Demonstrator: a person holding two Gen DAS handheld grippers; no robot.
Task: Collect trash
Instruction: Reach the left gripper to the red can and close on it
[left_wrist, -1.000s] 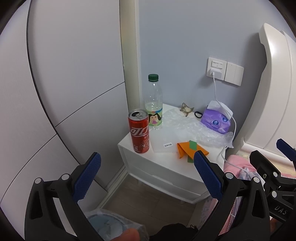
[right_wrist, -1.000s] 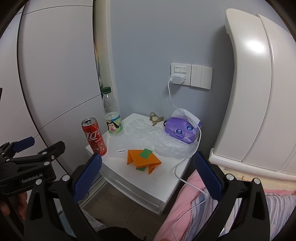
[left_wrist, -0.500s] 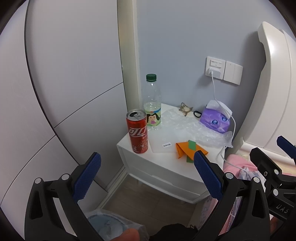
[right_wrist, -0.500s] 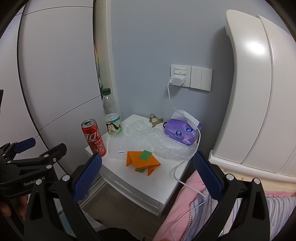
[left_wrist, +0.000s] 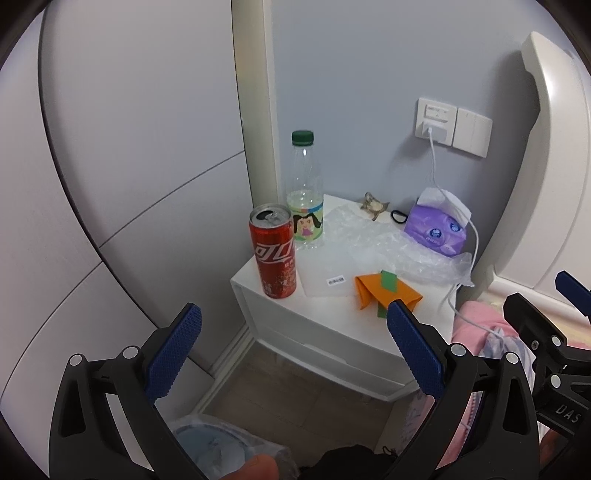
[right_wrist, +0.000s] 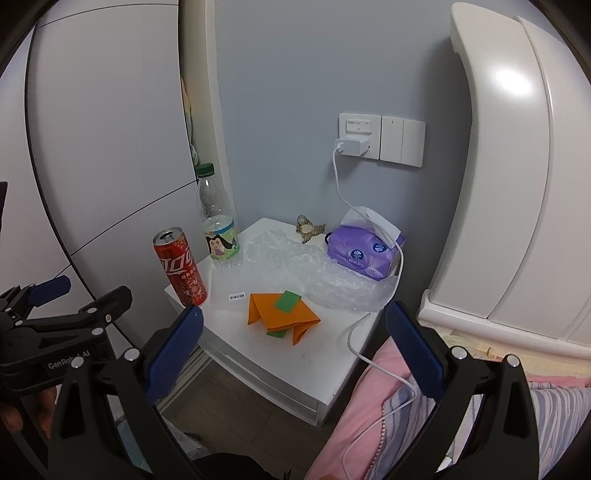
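A white nightstand (left_wrist: 325, 325) (right_wrist: 332, 373) carries the trash. An opened red cola can (left_wrist: 274, 251) (right_wrist: 180, 266) stands at its front left corner, with a nearly empty plastic bottle (left_wrist: 305, 192) (right_wrist: 217, 225) behind it. Folded orange and green paper (left_wrist: 384, 291) (right_wrist: 281, 312) lies near the front edge. Crumpled clear bubble wrap (left_wrist: 391, 247) (right_wrist: 314, 273) covers the middle. My left gripper (left_wrist: 291, 325) is open and empty, short of the nightstand. My right gripper (right_wrist: 293, 323) is open and empty too, hovering before the paper.
A purple tissue pack (left_wrist: 437, 229) (right_wrist: 364, 251), a small ornament (left_wrist: 375, 205) and a black hair tie stay at the back. A white charger cable (right_wrist: 369, 332) hangs from the wall socket (right_wrist: 358, 134) onto pink bedding (right_wrist: 369, 417). A lined bin (left_wrist: 221, 450) sits on the floor below.
Both grippers have shifted only slightly; the nightstand has drifted a little leftward in both views. Both stay open and nothing on the nightstand has moved.
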